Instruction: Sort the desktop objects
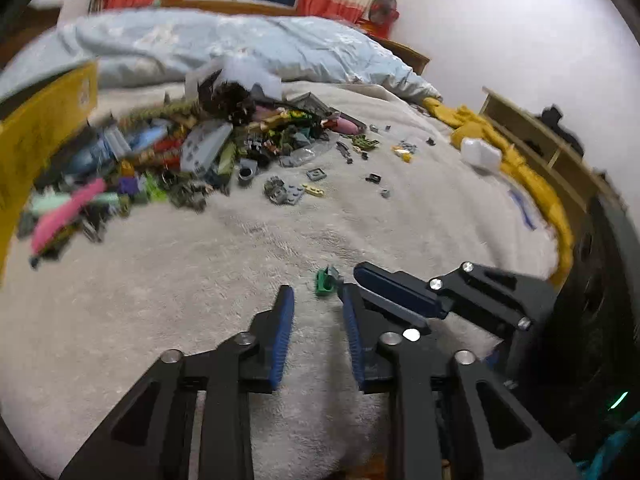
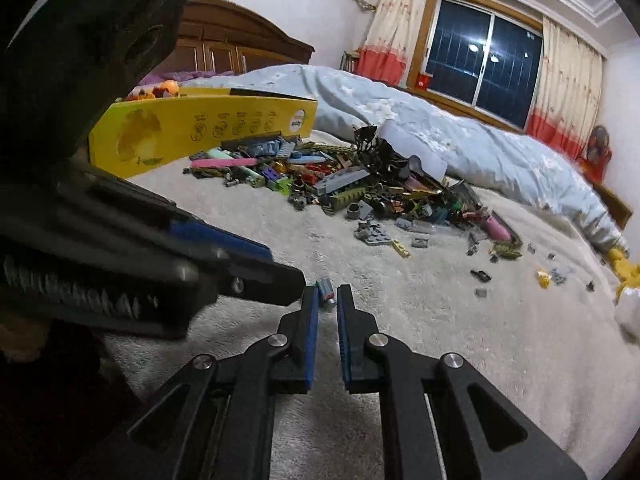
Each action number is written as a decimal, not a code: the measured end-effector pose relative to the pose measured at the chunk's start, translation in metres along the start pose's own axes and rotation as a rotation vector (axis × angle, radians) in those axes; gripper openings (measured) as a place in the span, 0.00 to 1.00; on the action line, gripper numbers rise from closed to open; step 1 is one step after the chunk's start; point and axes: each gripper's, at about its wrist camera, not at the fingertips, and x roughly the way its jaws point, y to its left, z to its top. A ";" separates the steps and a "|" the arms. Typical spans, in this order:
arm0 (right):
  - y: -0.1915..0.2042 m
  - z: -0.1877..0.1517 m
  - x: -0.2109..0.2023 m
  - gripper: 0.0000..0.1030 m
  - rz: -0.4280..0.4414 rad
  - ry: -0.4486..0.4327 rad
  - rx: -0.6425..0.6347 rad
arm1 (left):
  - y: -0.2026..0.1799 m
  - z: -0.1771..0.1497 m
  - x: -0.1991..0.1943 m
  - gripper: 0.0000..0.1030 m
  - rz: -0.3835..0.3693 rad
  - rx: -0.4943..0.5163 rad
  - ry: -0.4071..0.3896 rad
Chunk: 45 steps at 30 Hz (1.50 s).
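A small green toy piece (image 1: 326,280) lies on the cream blanket just ahead of my left gripper (image 1: 316,294), which is open and empty. In the right wrist view the same piece (image 2: 326,292) sits between the tips of my right gripper (image 2: 328,294), whose jaws stand narrowly apart around it; contact is unclear. The right gripper's fingers (image 1: 396,292) reach in from the right in the left wrist view. The left gripper's finger (image 2: 240,264) crosses from the left in the right wrist view. A big pile of building bricks (image 1: 192,152) lies farther back, also in the right wrist view (image 2: 360,188).
A yellow cardboard box (image 2: 200,128) stands at the left of the pile, also in the left wrist view (image 1: 40,136). Loose small bricks (image 2: 484,276) scatter to the right. A light blue duvet (image 1: 240,48) lies behind. A yellow cloth (image 1: 520,160) and a white object (image 1: 480,152) lie at the right edge.
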 end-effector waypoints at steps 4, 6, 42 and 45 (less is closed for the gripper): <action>-0.041 0.002 -0.006 0.27 0.071 -0.004 0.287 | 0.002 0.000 -0.003 0.13 0.057 0.010 -0.034; -0.061 0.003 -0.003 0.39 0.108 -0.005 0.441 | 0.009 0.000 -0.003 0.08 0.002 -0.038 -0.024; -0.072 -0.006 0.028 0.02 0.317 0.231 0.664 | -0.029 -0.030 0.033 0.13 0.117 0.115 -0.115; -0.071 -0.012 0.032 0.00 0.269 0.272 0.641 | -0.017 -0.027 0.033 0.08 0.095 0.025 -0.110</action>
